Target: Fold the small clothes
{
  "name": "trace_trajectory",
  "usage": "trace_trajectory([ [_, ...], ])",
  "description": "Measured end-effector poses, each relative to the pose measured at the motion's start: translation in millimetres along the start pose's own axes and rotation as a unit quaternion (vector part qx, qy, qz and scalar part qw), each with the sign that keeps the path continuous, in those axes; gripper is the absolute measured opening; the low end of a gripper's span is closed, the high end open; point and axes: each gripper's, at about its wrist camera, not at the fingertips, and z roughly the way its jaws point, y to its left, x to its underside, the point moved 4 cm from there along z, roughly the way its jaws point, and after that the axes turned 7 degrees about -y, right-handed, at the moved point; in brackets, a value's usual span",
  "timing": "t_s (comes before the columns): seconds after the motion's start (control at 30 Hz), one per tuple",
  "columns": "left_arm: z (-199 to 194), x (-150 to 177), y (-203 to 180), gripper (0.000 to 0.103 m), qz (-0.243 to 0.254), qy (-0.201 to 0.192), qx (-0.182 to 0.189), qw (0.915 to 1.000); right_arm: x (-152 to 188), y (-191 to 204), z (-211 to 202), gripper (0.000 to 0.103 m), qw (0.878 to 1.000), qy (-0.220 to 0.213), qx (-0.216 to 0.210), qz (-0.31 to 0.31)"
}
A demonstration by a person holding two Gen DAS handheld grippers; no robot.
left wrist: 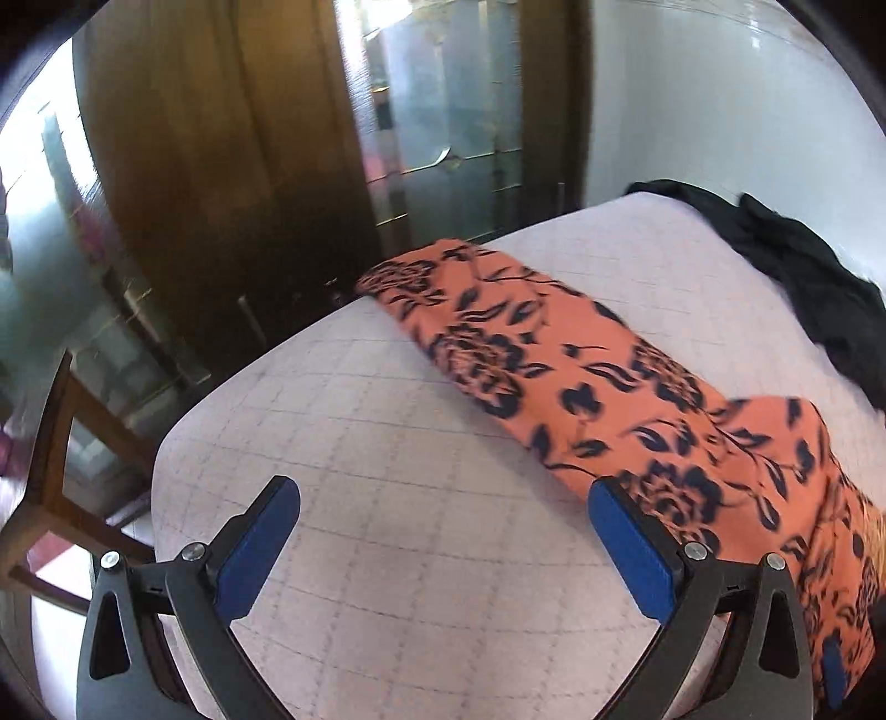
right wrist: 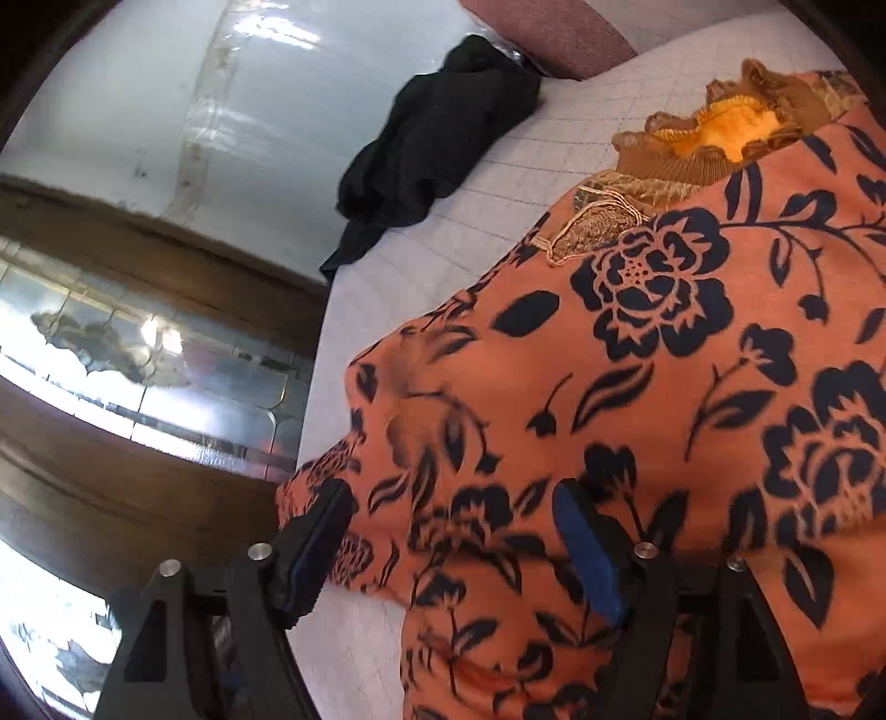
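Left gripper (left wrist: 443, 518): jaws wide apart, empty, above the quilted mattress (left wrist: 360, 471).
Right gripper (right wrist: 451, 523): jaws parted, straddling loose cloth, not visibly pinching.
Orange floral garment (right wrist: 664, 387): spread across mattress.
Advice: pinch one hem layer, fold over squarely.

Wooden chair (left wrist: 50, 471), glass-fronted cabinet (left wrist: 443, 111), maroon pillow (right wrist: 554, 33)

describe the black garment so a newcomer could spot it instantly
Start at the white quilted bed. The black garment lies crumpled at its far edge, apart from the orange floral cloth. It is the only plain, dark piece, with no print.
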Motion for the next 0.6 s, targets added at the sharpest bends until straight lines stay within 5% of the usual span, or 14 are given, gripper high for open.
trace_trajectory([
  [0.17, 9, -1, 13, 0.103, -0.022, 0.010, -0.002, 0.9997, -14, 0, -47, 0.078, 0.998, -0.057, 0.011, -0.014],
  [0.27, 21, -1, 20, 0.103, -0.025, 0.028, -0.003, 0.9993, -31, -9, -59, 0.074, 0.995, -0.078, 0.055, -0.008],
  [0.37, 29, -4, 38, 0.103, -0.059, 0.042, -0.011, 0.9973, -27, -37, -30, 0.067, 0.989, 0.001, 0.148, 0.008],
  [0.43, 32, -8, 55, 0.103, -0.086, 0.043, -0.022, 0.9951, -27, -21, -29, 0.065, 0.985, -0.012, 0.165, -0.038],
  [0.6, 29, -19, 105, 0.103, -0.151, 0.017, -0.078, 0.9853, -5, 63, 0, 0.065, 0.981, 0.012, 0.115, -0.154],
])
